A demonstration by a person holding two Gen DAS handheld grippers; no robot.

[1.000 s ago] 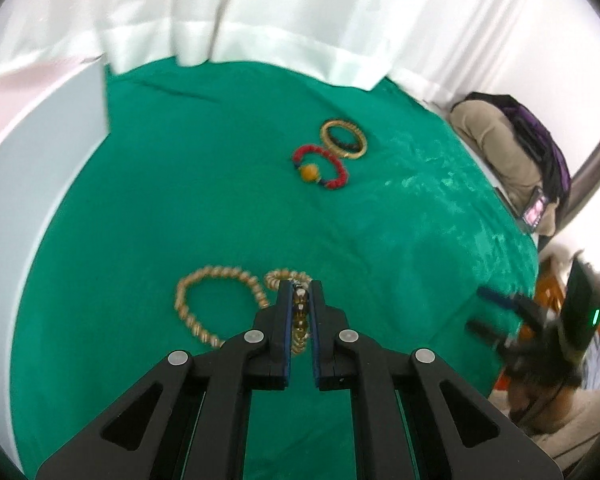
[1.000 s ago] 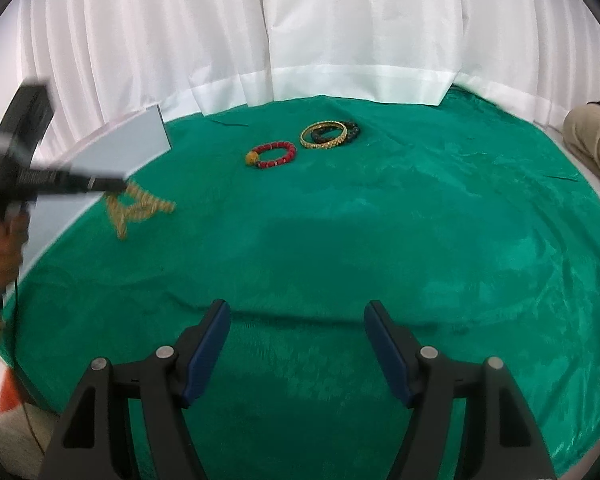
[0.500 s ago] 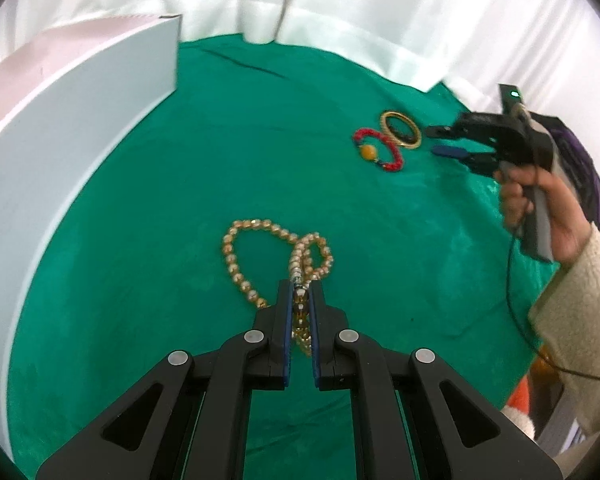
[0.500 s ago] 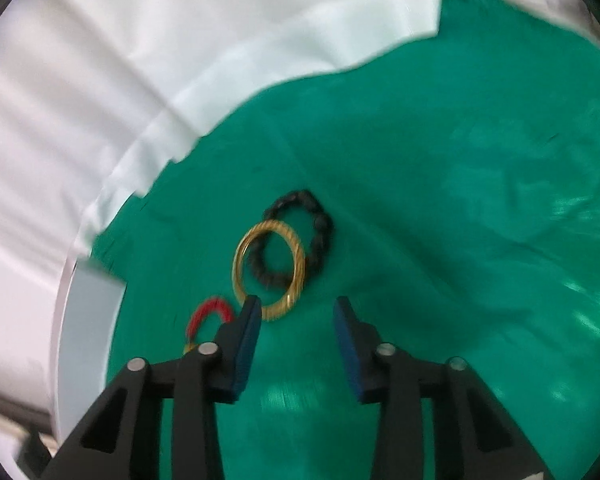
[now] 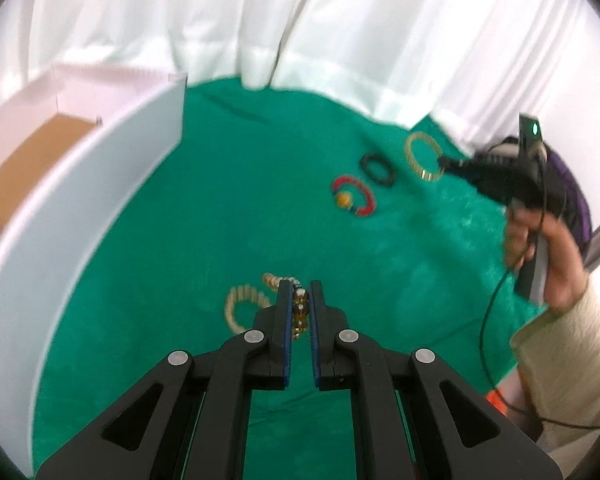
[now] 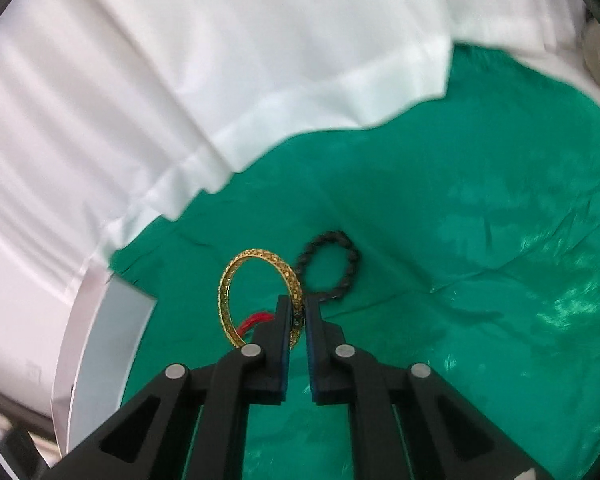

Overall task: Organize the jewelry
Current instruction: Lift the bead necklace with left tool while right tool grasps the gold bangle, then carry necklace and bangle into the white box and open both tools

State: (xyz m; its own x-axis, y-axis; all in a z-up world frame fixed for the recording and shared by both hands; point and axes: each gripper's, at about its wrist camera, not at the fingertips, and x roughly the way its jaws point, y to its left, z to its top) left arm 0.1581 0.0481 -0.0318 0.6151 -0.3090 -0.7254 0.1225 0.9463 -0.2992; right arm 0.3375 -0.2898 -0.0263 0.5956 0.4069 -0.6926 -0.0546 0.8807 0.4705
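Bangle, gold, now clamped in right gripper, jaws just closed on it, off black bracelet. Left gripper keeps beaded necklace pinched, near centre of green cloth.

Each black gripper has blue-lined fingers and silver screws; the sleeve is cream knit.

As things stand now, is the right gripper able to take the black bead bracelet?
Probably not yet. The right gripper is shut on the gold bangle, its jaws having just been closing, so it has no free grip. The black bead bracelet lies uncovered on the green cloth just beyond, otherwise easy to reach.
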